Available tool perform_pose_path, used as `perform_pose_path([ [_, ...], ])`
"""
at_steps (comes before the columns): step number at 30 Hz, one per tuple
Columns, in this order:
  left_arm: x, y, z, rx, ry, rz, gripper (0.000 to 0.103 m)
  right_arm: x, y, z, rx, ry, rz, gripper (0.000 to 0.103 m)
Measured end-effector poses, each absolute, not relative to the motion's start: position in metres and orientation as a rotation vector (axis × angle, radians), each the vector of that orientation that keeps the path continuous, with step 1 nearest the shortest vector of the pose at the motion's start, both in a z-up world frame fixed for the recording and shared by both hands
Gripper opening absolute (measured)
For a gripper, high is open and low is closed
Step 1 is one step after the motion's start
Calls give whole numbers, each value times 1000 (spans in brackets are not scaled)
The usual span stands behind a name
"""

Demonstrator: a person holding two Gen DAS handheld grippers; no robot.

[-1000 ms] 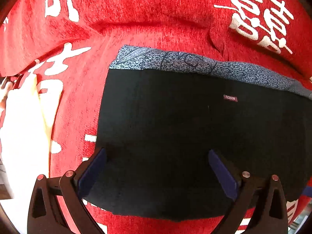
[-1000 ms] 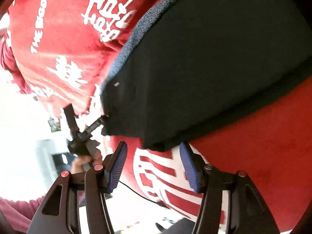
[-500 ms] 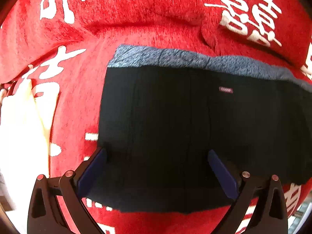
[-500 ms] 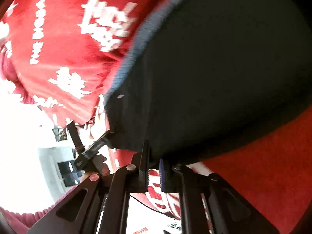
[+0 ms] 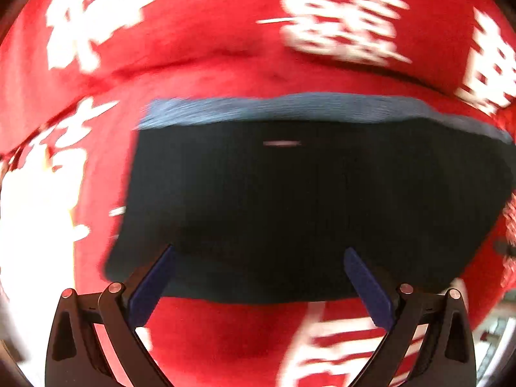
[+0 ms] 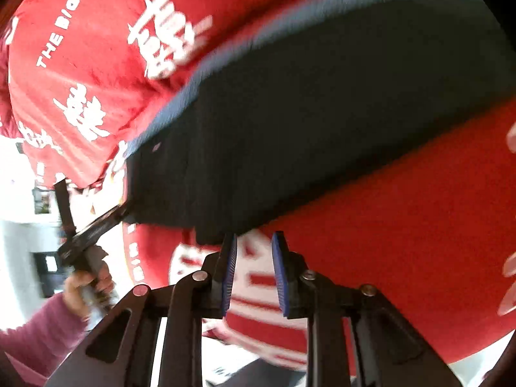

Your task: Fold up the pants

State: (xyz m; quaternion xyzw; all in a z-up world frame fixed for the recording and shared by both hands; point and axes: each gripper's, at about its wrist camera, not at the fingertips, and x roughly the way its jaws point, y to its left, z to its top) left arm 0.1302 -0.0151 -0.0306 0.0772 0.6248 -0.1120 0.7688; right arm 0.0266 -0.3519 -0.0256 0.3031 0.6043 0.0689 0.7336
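Fingers of right gripper (image 6: 253,240) were seen opening, nothing between pads, just below corner of pants (image 6: 316,122). Left gripper (image 5: 258,253) was held spread wide above cloth, gripping nothing. One folded black pair was laid on one red printed blanket (image 5: 225,61). No containers seen.
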Motion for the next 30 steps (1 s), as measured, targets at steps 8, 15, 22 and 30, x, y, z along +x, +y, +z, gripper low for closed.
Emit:
perform_pose_path([
  [8, 116, -134, -64, 269, 1363, -337, 103, 58, -384, -49, 484, 1353, 112, 24],
  [15, 151, -138, -42, 247, 1345, -304, 103, 68, -429, -21, 479, 1276, -25, 39],
  [22, 219, -184, -60, 208, 1291, -142, 103, 159, -429, -33, 389, 1240, 28, 40],
  [30, 223, -173, -72, 88, 1317, -119, 103, 188, -446, -55, 243, 1241, -79, 39],
])
